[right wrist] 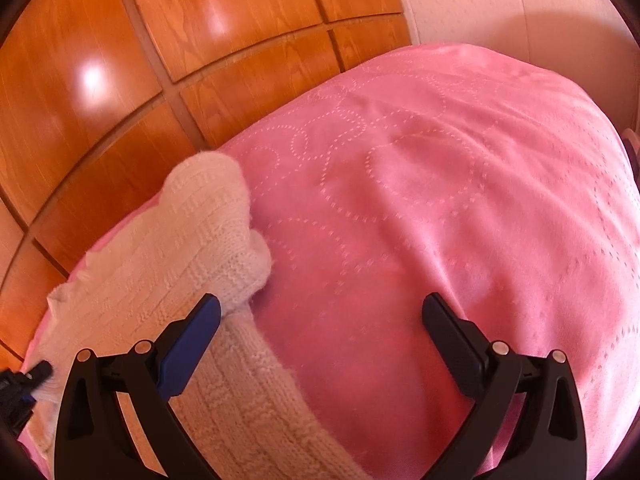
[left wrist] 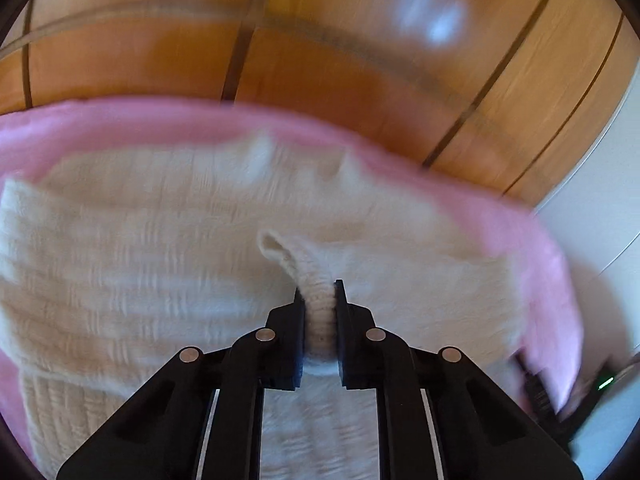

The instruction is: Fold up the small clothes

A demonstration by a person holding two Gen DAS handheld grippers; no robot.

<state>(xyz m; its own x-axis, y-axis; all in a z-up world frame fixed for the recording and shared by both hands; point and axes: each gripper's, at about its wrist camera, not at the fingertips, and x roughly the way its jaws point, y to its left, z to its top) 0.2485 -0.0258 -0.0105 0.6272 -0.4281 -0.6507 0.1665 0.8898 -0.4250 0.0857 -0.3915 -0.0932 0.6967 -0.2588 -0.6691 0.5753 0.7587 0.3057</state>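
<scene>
Pink blanket (right wrist: 440, 200) carried a cream knit sweater (left wrist: 160, 240) — left gripper (left wrist: 320, 304) jaws pinched its ribbed edge, right gripper (right wrist: 320, 320) jaws spread wide.

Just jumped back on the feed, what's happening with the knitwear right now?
A cream knitted garment lies spread on a pink plush blanket, with glossy wooden panelling behind. The left tool is shut on a pinched ridge of the knit; that view is motion-blurred. The right tool is open and holds nothing, one finger over the garment's edge. No finished fold is visible.
</scene>
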